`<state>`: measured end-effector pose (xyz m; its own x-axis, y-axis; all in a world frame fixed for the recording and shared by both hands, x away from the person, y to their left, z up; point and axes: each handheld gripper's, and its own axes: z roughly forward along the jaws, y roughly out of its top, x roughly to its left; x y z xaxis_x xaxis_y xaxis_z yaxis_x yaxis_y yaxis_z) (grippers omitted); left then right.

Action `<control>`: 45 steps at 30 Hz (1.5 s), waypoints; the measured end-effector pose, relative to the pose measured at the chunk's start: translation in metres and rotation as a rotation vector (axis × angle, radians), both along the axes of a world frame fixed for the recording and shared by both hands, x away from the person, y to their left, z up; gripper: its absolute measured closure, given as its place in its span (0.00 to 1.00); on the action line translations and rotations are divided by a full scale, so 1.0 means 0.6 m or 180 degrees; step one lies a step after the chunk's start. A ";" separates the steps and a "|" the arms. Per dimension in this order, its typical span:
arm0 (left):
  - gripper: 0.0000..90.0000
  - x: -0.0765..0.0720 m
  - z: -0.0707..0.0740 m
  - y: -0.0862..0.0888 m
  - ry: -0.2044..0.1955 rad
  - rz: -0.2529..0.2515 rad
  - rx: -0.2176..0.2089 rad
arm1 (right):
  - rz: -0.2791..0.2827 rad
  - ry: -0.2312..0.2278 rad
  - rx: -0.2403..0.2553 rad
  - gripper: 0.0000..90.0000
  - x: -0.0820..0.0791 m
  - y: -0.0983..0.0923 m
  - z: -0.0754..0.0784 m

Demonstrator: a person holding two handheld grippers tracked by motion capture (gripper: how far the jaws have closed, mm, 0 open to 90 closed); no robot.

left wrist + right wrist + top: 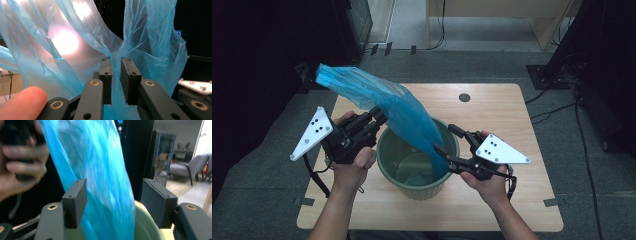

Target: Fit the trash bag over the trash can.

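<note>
The left gripper is clamped on a fold of the blue plastic bag, the film being pinched between its two nearly closed pads. The right gripper is held with its jaws apart; the bag passes between the pads but is not pressed by them. The bag is stretched from the far left down into the green bin, which is placed at the middle of the wooden table, between both hands
</note>
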<state>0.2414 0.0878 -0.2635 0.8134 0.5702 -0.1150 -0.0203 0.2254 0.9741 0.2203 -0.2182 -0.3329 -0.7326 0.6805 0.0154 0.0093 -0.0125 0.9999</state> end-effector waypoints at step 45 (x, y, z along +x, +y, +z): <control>0.79 0.005 -0.039 0.014 0.0147 0.0200 0.0100 | -0.0080 -0.0267 0.0542 1.00 0.009 0.040 0.114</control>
<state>0.2445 0.0961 -0.2869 0.7702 0.6238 -0.1329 0.0116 0.1945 0.9808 0.2259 -0.1944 -0.2643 -0.7189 0.6915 0.0714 -0.0764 -0.1807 0.9806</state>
